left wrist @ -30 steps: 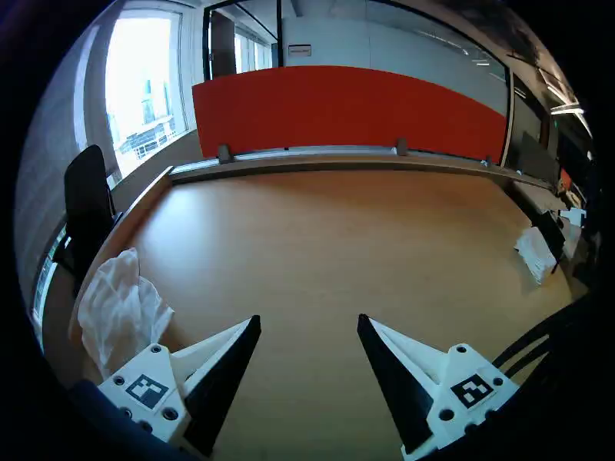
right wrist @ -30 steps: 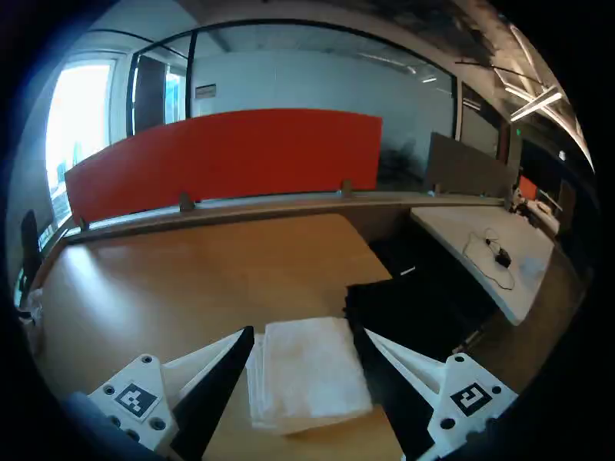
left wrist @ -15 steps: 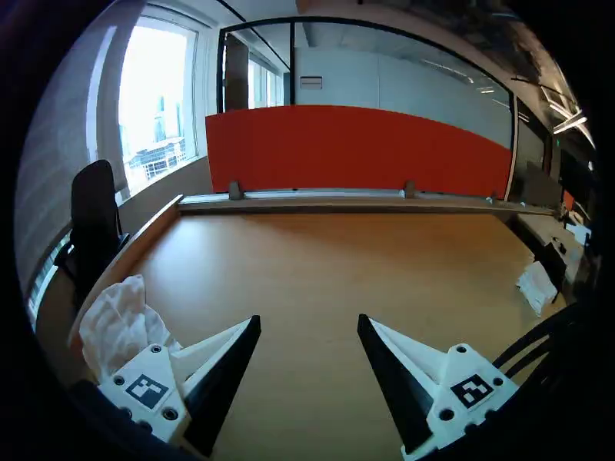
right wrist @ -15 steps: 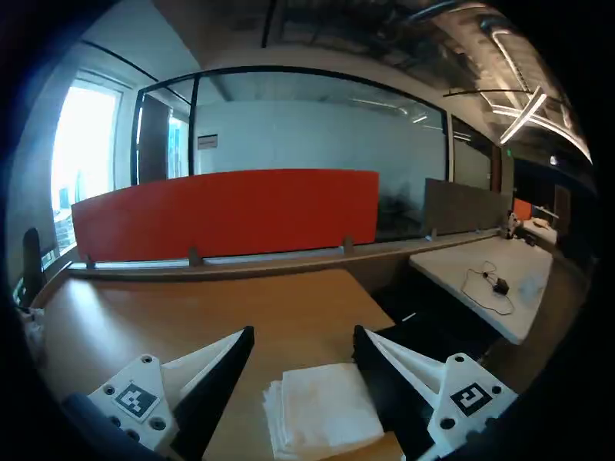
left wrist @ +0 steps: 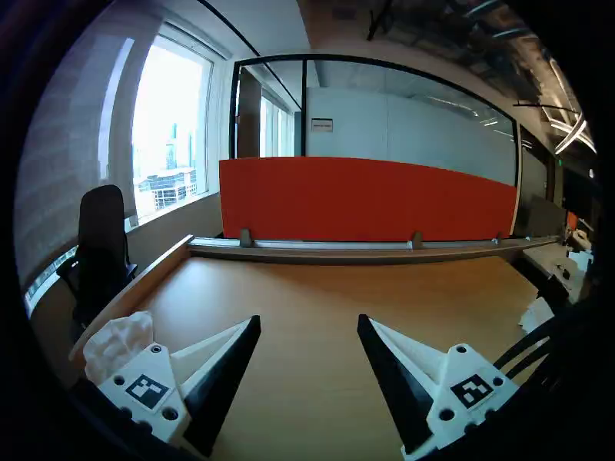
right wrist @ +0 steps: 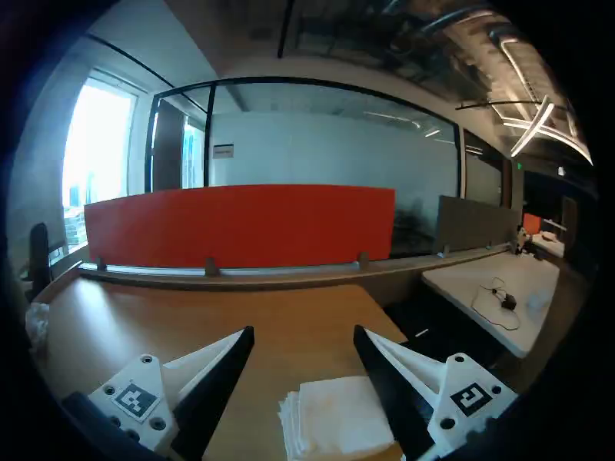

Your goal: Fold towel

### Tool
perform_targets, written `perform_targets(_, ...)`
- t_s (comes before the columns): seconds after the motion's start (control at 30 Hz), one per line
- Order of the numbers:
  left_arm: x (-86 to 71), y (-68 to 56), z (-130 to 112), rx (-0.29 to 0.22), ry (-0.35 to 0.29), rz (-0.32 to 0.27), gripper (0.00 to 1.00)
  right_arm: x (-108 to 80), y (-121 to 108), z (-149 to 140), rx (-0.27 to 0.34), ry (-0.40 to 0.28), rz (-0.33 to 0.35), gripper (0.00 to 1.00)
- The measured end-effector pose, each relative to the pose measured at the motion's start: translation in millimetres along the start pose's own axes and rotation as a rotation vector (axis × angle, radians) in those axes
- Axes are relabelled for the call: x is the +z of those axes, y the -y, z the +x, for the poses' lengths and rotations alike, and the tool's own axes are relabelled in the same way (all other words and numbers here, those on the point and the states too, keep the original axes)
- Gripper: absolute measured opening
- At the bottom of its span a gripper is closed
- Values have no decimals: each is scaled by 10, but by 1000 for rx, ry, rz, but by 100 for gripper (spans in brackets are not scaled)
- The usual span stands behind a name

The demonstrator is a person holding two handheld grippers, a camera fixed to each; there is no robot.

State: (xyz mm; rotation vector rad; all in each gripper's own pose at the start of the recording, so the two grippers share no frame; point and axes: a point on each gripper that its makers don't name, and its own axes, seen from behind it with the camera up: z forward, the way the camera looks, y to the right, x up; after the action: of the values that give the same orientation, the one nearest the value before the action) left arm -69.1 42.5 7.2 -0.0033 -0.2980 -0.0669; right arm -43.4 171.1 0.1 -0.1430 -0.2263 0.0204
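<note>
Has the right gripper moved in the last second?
Yes. The right gripper tilted upward: the orange divider and folded towels now sit lower in its view.

Got the left gripper [left wrist: 307, 320] held about level, pointing straight ahead, fingers [left wrist: 223, 369] spread wide apart. Same deal with the right gripper [right wrist: 302, 330]: level-ish, aimed forward, fingers [right wrist: 392, 384] wide apart too, not pressing on anything. White finger bodies, black inner faces on both.
</note>
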Motion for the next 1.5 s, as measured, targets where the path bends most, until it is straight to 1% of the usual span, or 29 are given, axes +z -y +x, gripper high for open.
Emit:
perform_targets(0.23,11,13,190,1,-48,-3,93,-37,243,183,-8,-44,39,100)
perform_targets(0.53,5,-12,317,-3,-85,-14,93,-79,649,397,-9,-92,99,100)
perform_targets(0.7,-8,-21,361,-2,-101,-18,94,-104,889,486,-19,-106,128,100)
perform_targets(0.9,-23,-28,410,-21,-116,-21,94,-136,1186,570,-29,-119,157,100)
perform_targets(1.07,-42,-45,436,-25,-127,-29,94,-170,1403,630,-30,-119,176,100)
perform_targets(1.2,-58,-58,457,-21,-135,-36,93,-175,1513,648,-35,-122,183,100)
perform_targets(1.37,-69,-60,440,-18,-133,-43,93,-176,1565,630,-47,-117,177,100)
perform_targets(1.5,-74,-43,428,-21,-138,-43,93,-194,1597,658,-39,-117,174,100)
